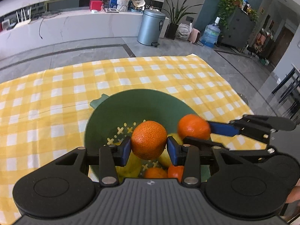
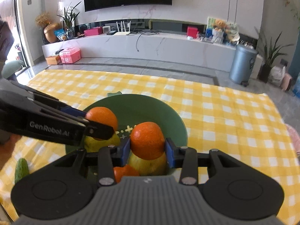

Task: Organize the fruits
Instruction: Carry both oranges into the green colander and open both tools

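Left wrist: orange (image 1: 149, 139) between hand-held gripper (image 1: 149, 148) pads.

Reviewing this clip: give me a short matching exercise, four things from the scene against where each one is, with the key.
Things:
1. left gripper
2. right gripper
3. lemon
4. cucumber

Places:
A. lying in the green colander
B. on the checked cloth, outside the colander
C. clamped on the orange at the left side of the colander
D. clamped on the orange above the lemon

Pairs: 1-C, 2-D, 3-A, 4-B
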Action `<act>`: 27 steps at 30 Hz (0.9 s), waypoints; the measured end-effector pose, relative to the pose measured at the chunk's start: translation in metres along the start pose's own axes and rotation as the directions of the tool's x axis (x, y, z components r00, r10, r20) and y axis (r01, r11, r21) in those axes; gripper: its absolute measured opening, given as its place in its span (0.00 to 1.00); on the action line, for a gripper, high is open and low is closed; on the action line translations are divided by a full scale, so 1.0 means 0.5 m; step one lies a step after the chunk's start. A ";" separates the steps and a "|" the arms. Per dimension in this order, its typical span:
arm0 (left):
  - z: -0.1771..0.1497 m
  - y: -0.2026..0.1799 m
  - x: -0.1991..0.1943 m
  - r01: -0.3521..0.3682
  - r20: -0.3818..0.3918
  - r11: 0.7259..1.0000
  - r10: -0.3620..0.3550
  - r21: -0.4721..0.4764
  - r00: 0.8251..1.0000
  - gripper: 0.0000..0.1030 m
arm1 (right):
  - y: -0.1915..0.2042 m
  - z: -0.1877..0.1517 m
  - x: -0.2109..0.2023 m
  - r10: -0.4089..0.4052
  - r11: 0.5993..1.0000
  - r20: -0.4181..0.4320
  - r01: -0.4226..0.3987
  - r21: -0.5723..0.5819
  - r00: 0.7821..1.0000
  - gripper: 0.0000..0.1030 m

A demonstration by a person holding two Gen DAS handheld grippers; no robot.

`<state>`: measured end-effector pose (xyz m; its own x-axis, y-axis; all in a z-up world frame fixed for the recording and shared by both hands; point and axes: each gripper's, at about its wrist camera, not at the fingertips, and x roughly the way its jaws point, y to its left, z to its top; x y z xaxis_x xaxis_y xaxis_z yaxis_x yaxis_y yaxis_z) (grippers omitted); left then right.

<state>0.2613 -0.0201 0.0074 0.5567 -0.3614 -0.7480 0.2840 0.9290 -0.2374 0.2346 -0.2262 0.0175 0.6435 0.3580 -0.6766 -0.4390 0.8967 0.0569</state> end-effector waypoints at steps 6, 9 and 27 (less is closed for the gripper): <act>0.022 0.016 0.040 0.003 -0.035 0.999 -0.005 -0.040 0.999 0.45 | 0.007 0.031 0.053 0.009 0.999 -0.035 -0.010 -0.053 0.999 0.36; 0.028 0.030 0.061 -0.006 -0.062 0.997 0.001 -0.080 0.998 0.45 | 0.014 0.044 0.080 -0.001 0.996 -0.055 -0.004 -0.091 0.998 0.36; 0.029 0.047 0.103 -0.060 -0.068 0.989 0.051 -0.139 0.996 0.48 | 0.019 0.040 0.183 -0.035 0.984 -0.136 0.011 -0.177 0.990 0.36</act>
<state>0.3081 -0.0182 -0.0276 0.5161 -0.3075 -0.7995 0.1392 0.9511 -0.2759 0.3019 -0.1796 -0.0294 0.5670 0.2874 -0.7719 -0.5364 0.8400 -0.0813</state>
